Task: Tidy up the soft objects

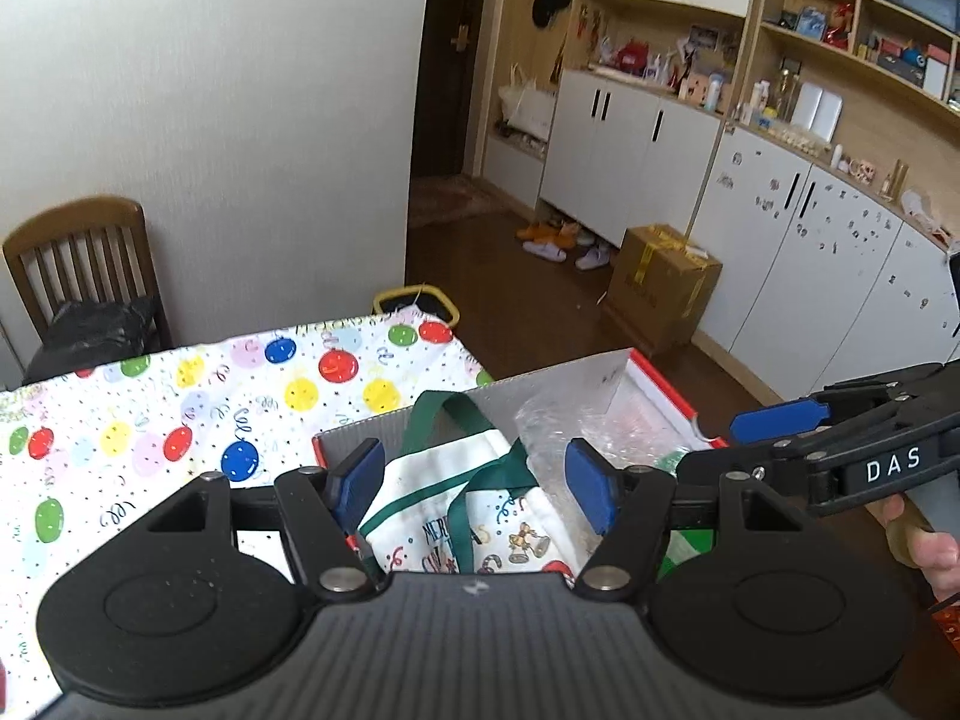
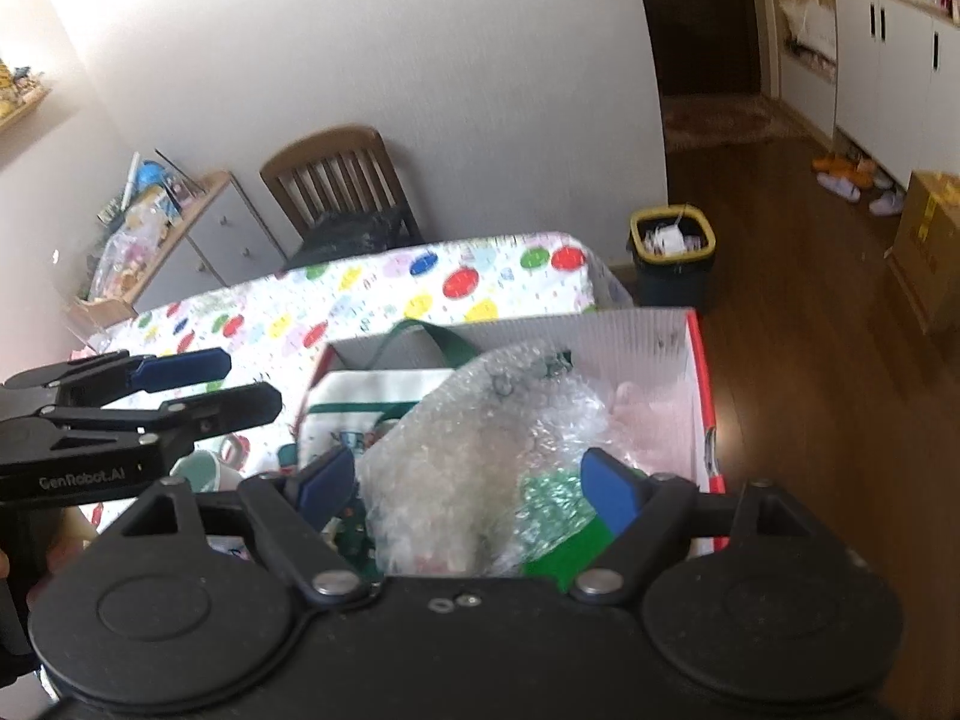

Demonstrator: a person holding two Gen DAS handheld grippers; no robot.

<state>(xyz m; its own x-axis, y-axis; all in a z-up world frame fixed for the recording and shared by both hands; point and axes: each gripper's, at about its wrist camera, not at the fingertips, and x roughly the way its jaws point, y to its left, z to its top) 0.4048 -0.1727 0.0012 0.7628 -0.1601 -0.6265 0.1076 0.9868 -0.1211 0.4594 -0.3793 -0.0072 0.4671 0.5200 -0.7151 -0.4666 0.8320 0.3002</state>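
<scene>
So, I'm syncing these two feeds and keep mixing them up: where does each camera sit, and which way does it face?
Left wrist: on the left gripper, looking down into the box at the tote bag; the right gripper and a hand show.
Right wrist: on the right gripper, above the bubble wrap; the left gripper shows.
Shared: box, tote bag, balloon tablecloth, chair.

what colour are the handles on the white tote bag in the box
Dark green handles, clearest in the left wrist view.

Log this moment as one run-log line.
left tool: open, above tote bag | right tool: open, above bubble wrap | both items in box
</scene>
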